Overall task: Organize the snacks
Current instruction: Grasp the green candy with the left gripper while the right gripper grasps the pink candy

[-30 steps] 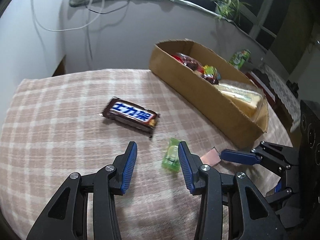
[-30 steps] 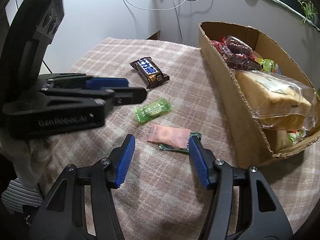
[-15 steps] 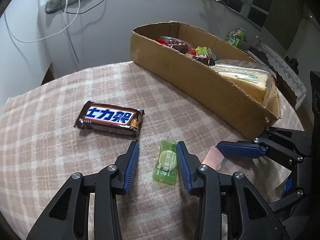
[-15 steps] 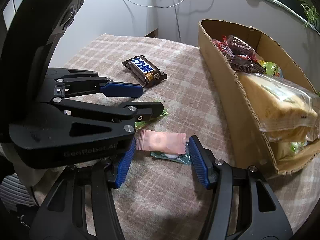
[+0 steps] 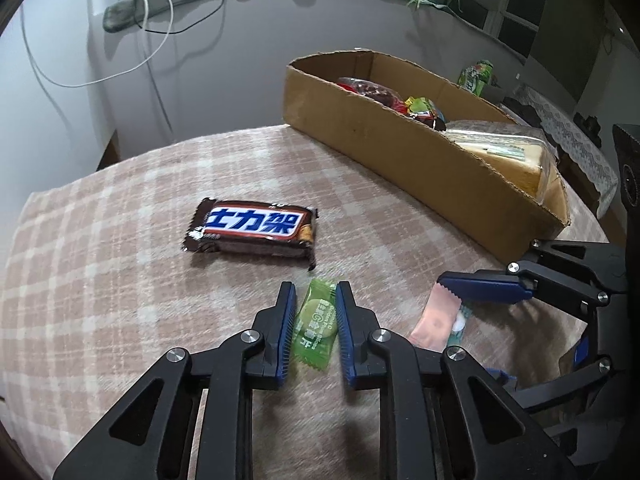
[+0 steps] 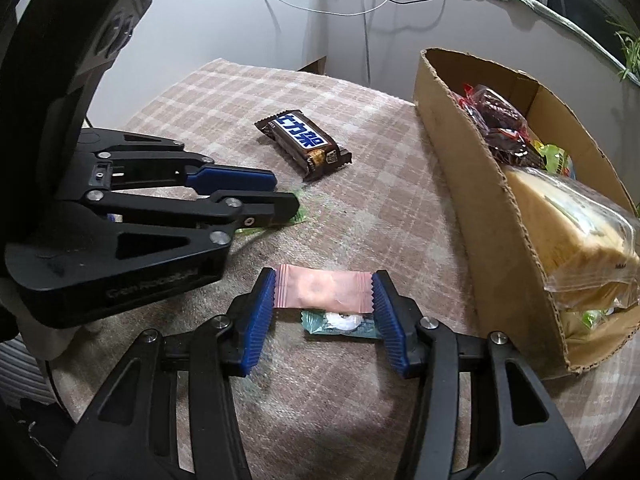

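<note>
A small green candy packet (image 5: 315, 325) lies on the checked tablecloth, and my left gripper (image 5: 313, 307) has its blue pads against both sides of it. A pink candy packet (image 6: 324, 292) lies on a teal one (image 6: 344, 323); my right gripper (image 6: 325, 295) has its pads touching the pink packet's two ends. A brown chocolate bar (image 5: 253, 231) lies just beyond the green packet; it also shows in the right wrist view (image 6: 306, 144). The cardboard box (image 5: 420, 162) to the right holds wrapped bread and several candies.
The checked cloth (image 5: 100, 280) covers a round table whose edge falls away at left and front. A white wall with hanging cables (image 5: 156, 40) stands behind. A green packet (image 5: 476, 76) sits on a ledge beyond the box.
Both grippers moved forward and down and narrowed. The left one closed around the green packet; the right one closed onto the ends of the pink packet.
</note>
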